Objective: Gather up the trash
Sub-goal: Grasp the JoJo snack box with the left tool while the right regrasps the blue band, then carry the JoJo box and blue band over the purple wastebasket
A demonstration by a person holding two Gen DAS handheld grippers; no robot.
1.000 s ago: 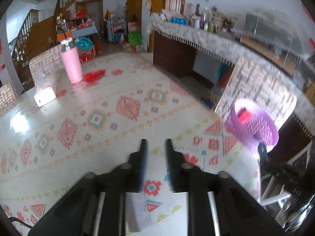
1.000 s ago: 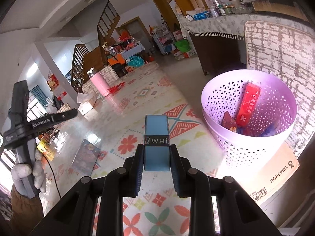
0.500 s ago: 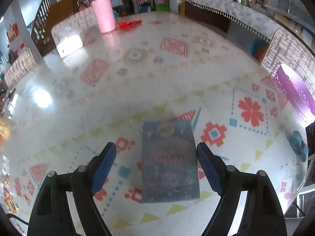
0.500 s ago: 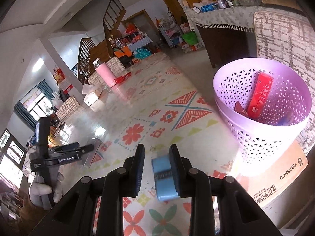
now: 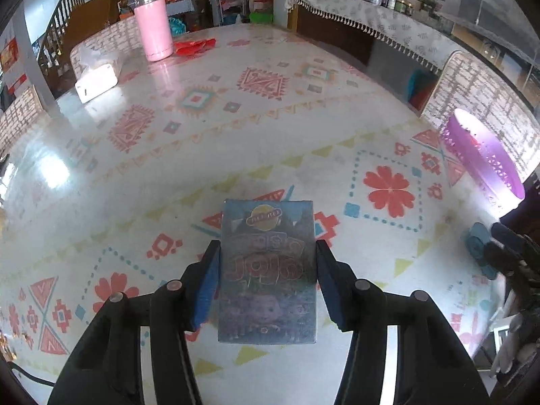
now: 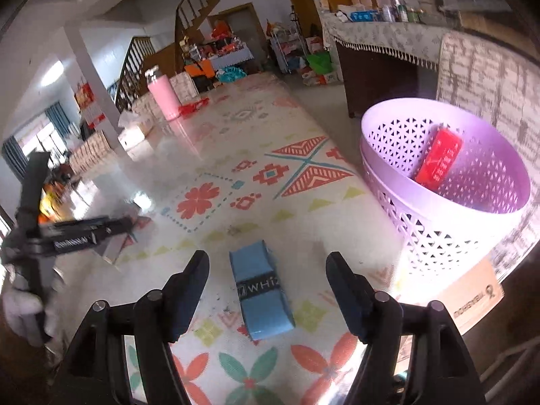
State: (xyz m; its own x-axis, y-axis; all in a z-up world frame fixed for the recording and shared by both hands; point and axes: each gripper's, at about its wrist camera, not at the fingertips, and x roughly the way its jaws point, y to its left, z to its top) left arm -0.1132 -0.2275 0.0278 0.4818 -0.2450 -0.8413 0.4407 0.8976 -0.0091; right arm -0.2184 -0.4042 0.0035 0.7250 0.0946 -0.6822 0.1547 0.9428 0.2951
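Left gripper (image 5: 266,263): jaws just closed in from wide, both pads now against the dark snack box (image 5: 267,271), which lies flat on the patterned table (image 5: 202,155).

Right gripper (image 6: 266,278): jaws just sprung wide; blue box (image 6: 261,290) released, lying loose between them, short of the purple basket (image 6: 438,233) at right. Drop judged missed.

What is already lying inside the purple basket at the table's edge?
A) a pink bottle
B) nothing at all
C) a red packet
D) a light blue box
C: in the right wrist view a red packet leans against the inner wall of the purple basket, while the light blue box lies on the table between the open fingers of the right gripper.
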